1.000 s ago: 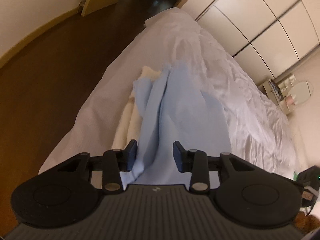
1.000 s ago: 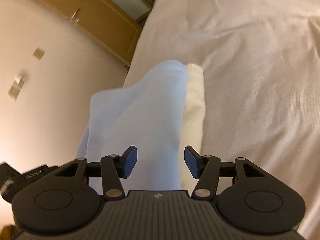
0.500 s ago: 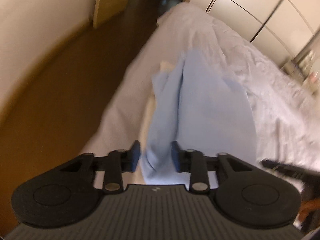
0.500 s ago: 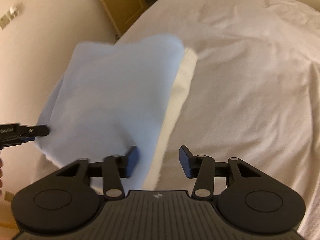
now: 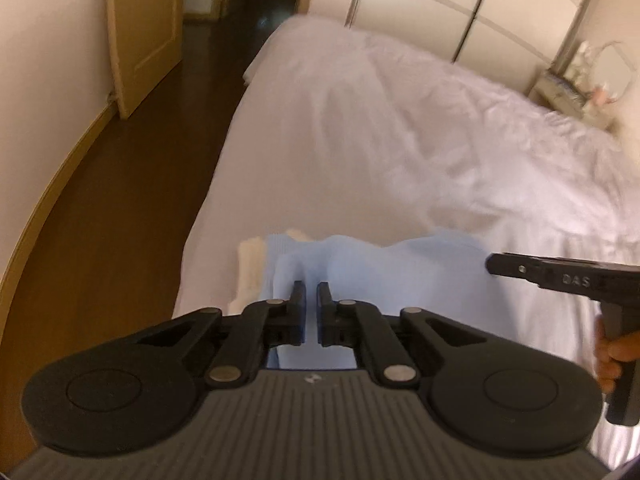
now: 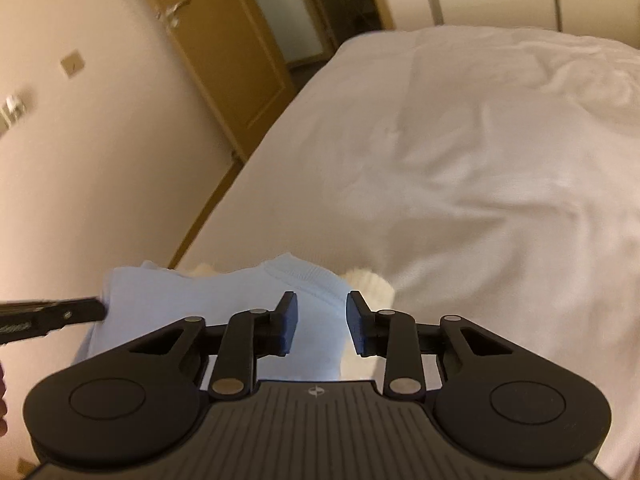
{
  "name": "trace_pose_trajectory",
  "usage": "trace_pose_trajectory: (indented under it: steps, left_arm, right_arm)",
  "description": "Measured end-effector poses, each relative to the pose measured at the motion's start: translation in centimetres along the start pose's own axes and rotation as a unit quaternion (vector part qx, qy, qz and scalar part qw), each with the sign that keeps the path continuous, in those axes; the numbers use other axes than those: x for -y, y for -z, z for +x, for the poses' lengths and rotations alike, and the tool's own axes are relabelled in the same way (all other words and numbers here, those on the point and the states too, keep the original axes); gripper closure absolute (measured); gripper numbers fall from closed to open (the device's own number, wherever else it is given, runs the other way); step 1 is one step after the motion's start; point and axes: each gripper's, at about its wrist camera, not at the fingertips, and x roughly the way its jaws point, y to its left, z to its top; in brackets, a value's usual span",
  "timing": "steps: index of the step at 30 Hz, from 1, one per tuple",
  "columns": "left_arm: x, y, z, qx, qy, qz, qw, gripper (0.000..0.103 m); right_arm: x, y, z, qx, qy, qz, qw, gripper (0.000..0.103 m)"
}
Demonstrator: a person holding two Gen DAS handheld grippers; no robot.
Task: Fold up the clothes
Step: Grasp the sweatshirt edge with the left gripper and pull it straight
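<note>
A light blue garment (image 5: 400, 272) lies on the bed over a cream garment (image 5: 250, 264) whose edge shows at its left side. My left gripper (image 5: 311, 292) is shut on a fold at the blue garment's near left edge. In the right wrist view the blue garment (image 6: 200, 300) spreads to the left and the cream garment (image 6: 368, 280) peeks out on the right. My right gripper (image 6: 318, 308) has its jaws closing over the blue garment's right edge. Cloth lies between the pads and a clear gap remains. Each tool appears at the side of the other's view.
The bed's white, wrinkled sheet (image 5: 400, 140) stretches away ahead. Dark wooden floor (image 5: 132, 184) and a wall run along the bed's left edge, with a door (image 6: 224, 52) beyond. Wardrobe doors (image 5: 440, 4) and a small side table (image 5: 576, 84) stand behind the bed. A hand (image 5: 612, 356) holds the right tool.
Both grippers have drawn back to the blue garment's near end, so more bed shows ahead. The left jaws have closed on the cloth. The right jaws have narrowed.
</note>
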Motion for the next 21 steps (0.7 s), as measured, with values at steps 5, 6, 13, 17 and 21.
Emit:
trace_pose_trajectory:
  steps: [5,6,13,17,21]
  left_arm:
    - [-0.8,1.0,1.7,-0.008,0.002,-0.011,0.9999,0.103]
    - [-0.7,1.0,1.8,-0.007,0.000,-0.009,0.9999,0.103]
    - [-0.1,0.6,2.3,-0.012,-0.009,0.003,0.9999,0.103]
    - [-0.1,0.5,2.2,-0.015,-0.010,0.004,0.9998,0.103]
    - [0.0,0.5,2.4,-0.018,-0.011,0.008,0.9997,0.103]
  right_arm:
    - [-0.3,0.5,3.1,-0.041,0.023,-0.028,0.999,0.072]
    - [-0.5,0.6,3.0,-0.040,0.025,-0.030,0.998,0.072]
    - [-0.9,0.6,2.7,-0.045,0.033,-0.018,0.998,0.072]
    - [-0.8,0.6,2.9,-0.047,0.035,-0.019,0.998,0.072]
    - [-1.0,0.8,2.8,-0.050,0.039,-0.018,0.998,0.072]
